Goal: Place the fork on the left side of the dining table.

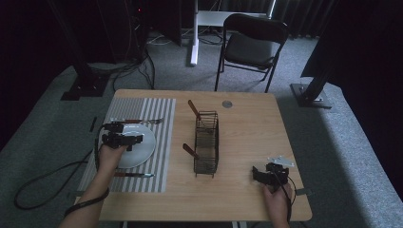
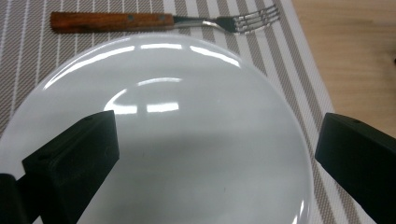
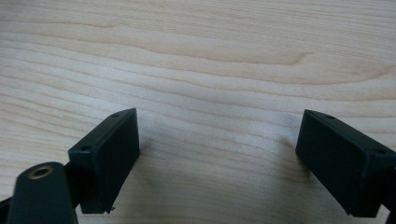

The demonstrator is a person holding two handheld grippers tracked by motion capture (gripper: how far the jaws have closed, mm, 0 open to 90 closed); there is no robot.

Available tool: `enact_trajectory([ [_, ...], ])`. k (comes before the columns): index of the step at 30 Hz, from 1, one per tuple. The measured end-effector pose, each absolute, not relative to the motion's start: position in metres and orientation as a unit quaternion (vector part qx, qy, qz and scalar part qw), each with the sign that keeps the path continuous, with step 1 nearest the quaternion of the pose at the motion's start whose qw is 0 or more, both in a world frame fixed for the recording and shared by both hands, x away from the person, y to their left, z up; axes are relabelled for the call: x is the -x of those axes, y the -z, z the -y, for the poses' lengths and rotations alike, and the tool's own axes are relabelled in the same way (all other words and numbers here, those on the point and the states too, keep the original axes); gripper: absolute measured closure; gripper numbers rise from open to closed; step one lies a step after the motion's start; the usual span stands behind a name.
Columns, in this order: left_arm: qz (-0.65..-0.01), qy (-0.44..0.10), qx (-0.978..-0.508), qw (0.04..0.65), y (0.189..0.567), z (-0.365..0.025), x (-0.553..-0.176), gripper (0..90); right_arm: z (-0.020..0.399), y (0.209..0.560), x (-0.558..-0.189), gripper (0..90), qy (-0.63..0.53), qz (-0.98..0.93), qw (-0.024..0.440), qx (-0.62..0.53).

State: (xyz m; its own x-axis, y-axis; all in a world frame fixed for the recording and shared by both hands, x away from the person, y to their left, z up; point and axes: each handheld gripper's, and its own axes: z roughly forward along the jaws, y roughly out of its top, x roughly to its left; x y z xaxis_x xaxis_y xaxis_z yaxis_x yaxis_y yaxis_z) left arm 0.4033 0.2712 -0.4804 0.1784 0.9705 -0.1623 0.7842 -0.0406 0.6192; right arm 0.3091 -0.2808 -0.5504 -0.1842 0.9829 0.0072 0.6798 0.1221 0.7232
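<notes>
A white plate [image 1: 138, 149] sits centred on the striped placemat [image 1: 157, 142], a fork [image 1: 138, 121] laid along its far side and a knife [image 1: 134, 175] along its near side: the setting looks close to complete. Your left gripper [image 1: 124, 139] hovers over the plate, jaws spread wide and empty. Two wooden-handled utensils [image 1: 191, 151] remain in the wire caddy [image 1: 207, 142] at mid-table, likely still to place. Your right gripper [image 1: 264, 175] rests released on bare table [image 1: 247, 123], well apart. Nothing blocks the route to the caddy.

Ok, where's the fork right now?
In the high view the fork lies on the striped placemat at the table's left, just beyond the white plate, with the left tool over that plate.
</notes>
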Motion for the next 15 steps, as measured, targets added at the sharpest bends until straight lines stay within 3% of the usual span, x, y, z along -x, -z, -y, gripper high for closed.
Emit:
enact_trajectory([
  [15,-0.613,-0.160,-0.696,0.337,0.481,-0.278,-0.355,0.0,0.281,0.550,-0.309,13.1,-0.305,-0.707,0.249,-0.588],
])
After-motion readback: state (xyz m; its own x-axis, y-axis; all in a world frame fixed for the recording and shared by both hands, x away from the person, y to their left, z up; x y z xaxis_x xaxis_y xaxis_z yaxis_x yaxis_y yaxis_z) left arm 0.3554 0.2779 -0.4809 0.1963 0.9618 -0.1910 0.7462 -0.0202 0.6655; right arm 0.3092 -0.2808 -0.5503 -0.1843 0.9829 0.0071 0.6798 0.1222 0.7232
